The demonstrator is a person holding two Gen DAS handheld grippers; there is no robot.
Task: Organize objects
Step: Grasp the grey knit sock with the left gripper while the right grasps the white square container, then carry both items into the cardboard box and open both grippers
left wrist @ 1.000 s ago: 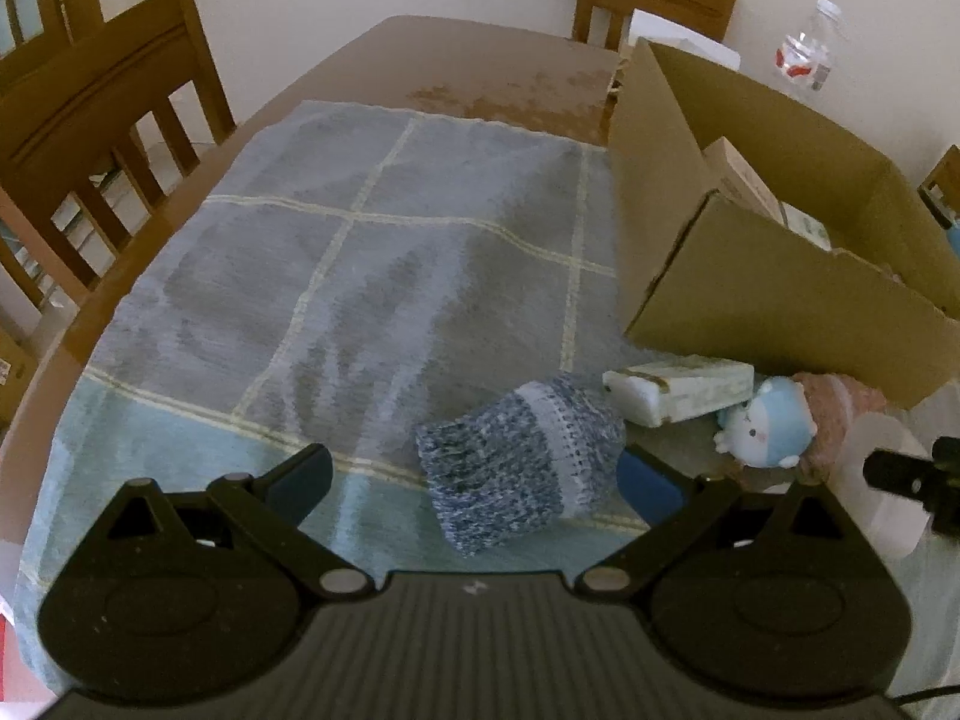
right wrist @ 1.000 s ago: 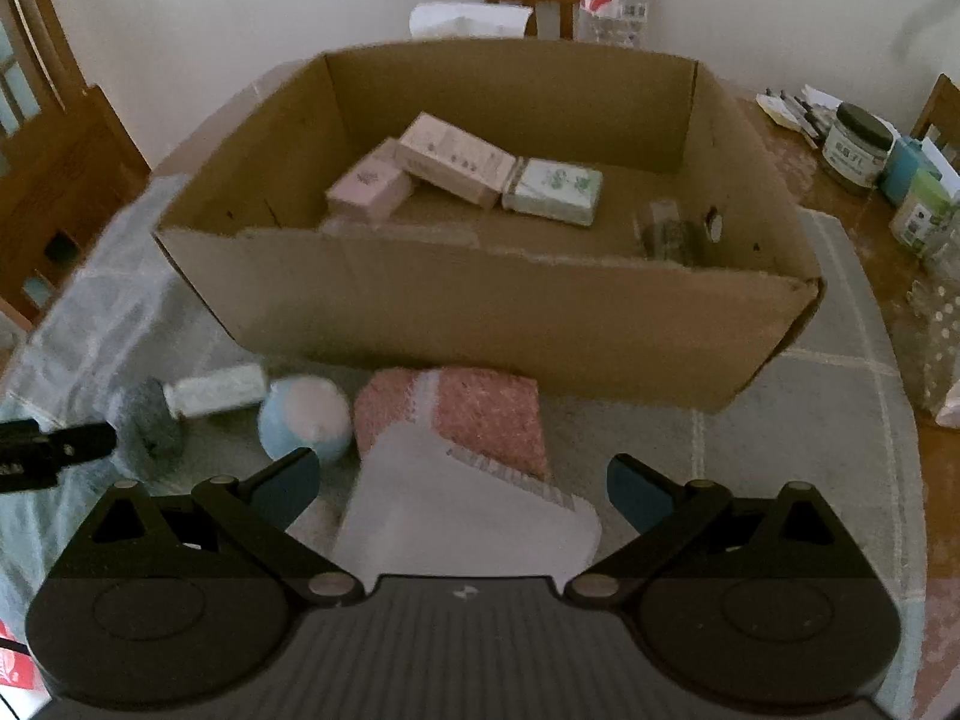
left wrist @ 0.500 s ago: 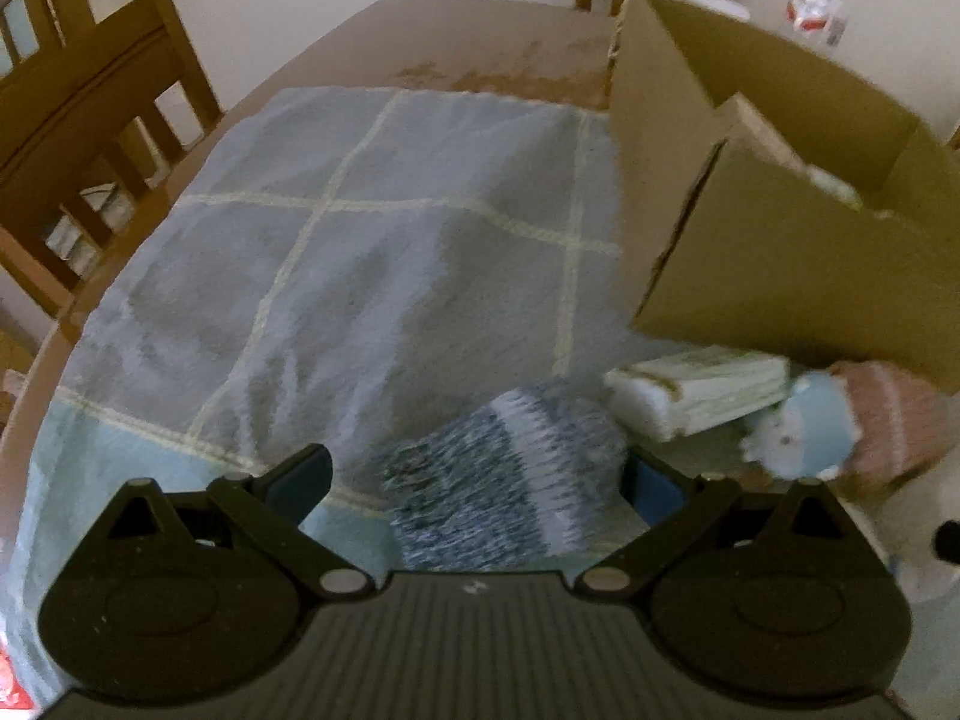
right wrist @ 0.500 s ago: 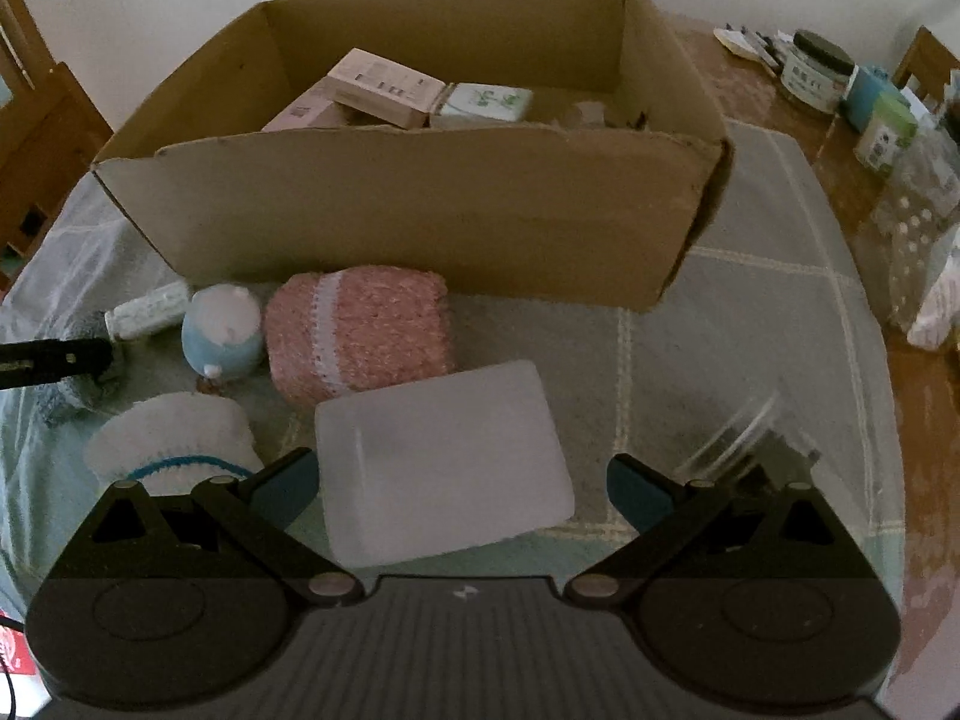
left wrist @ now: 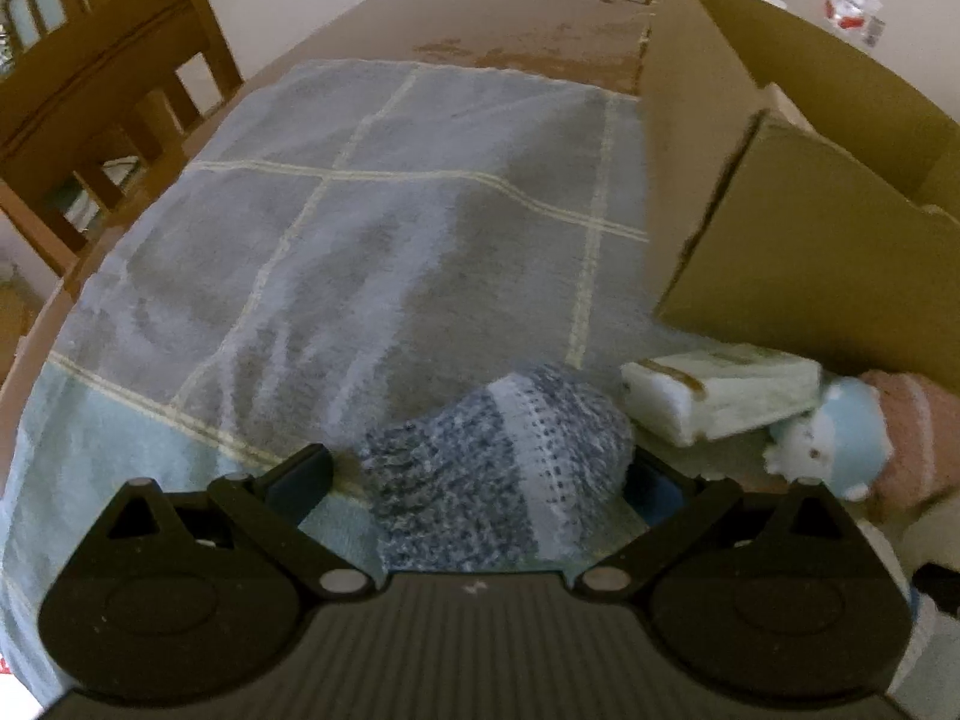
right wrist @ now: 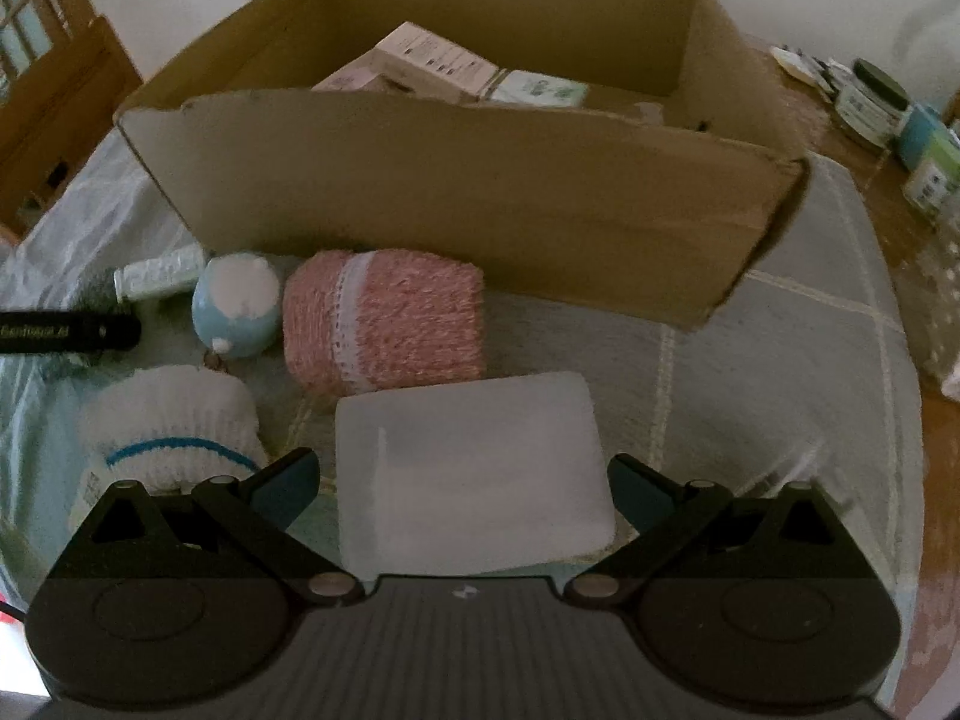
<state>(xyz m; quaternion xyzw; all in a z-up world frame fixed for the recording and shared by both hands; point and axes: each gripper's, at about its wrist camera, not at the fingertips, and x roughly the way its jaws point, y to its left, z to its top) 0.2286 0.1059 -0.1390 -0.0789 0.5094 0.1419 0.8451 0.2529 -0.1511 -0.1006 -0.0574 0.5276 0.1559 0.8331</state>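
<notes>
In the left wrist view the left gripper (left wrist: 480, 474) sits low in the frame with its jaws spread wide, and the blue-grey knitted sock roll (left wrist: 498, 462) lies on the cloth between them — the right finger looks to be at the roll's edge, the left finger stands clear of it, so nothing is clamped. The roll rests on a grey-blue checked tablecloth (left wrist: 372, 240) that fills the middle of the frame. Just to the right of the roll lies a small pale green packet (left wrist: 720, 399), and beyond that, at the right edge, a light blue plush toy (left wrist: 840, 438) leans against a pink knitted roll (left wrist: 912, 420). The cardboard box (left wrist: 810, 228) stands in the upper right, its near corner just behind the packet; wooden chairs (left wrist: 102, 96) show in the upper left. In the right wrist view the right gripper (right wrist: 465, 483) is likewise spread, with a white rectangular pad (right wrist: 471, 468) lying flat between its fingers in the lower centre, seemingly untouched on either side. Above the pad lies the pink knitted roll (right wrist: 384, 324), with the plush toy (right wrist: 237, 303) to its left and a white roll with a blue stripe (right wrist: 168, 426) in the lower left. The box (right wrist: 468, 192) spans the upper half, holding several small cartons (right wrist: 432, 60). Jars and containers (right wrist: 870, 102) stand at the upper right — too blurred to read.
</notes>
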